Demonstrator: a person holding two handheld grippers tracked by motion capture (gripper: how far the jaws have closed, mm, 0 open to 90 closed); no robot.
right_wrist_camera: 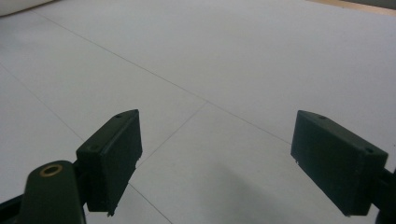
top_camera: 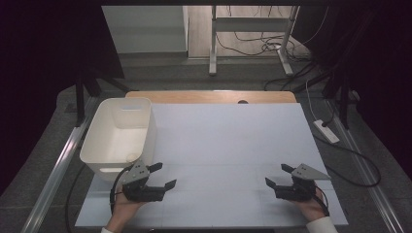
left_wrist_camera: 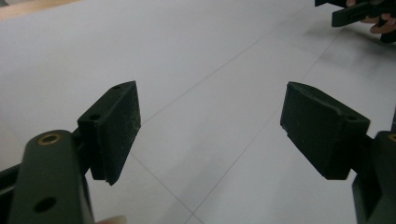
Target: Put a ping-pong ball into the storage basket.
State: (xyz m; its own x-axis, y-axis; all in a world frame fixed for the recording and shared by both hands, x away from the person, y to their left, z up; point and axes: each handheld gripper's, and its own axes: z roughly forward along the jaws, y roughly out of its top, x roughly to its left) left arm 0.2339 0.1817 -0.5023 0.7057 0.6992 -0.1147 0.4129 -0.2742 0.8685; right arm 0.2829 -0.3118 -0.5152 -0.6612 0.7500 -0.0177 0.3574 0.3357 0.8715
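The left gripper (top_camera: 163,175) is wide open and holds nothing. Just behind it, a little to its left, stands a white plastic bin (top_camera: 104,138) with smooth walls and round corners. The right gripper (top_camera: 278,175) is wide open too, well apart from the bin. Both sit over a flat white board (top_camera: 223,141). Nothing lies between them.

A white tabletop (top_camera: 228,145), faintly lined into panels, is carrying a white plastic bin (top_camera: 119,136) sitting at its left edge, overhanging slightly. A wooden strip (top_camera: 214,96) is showing along its far side.
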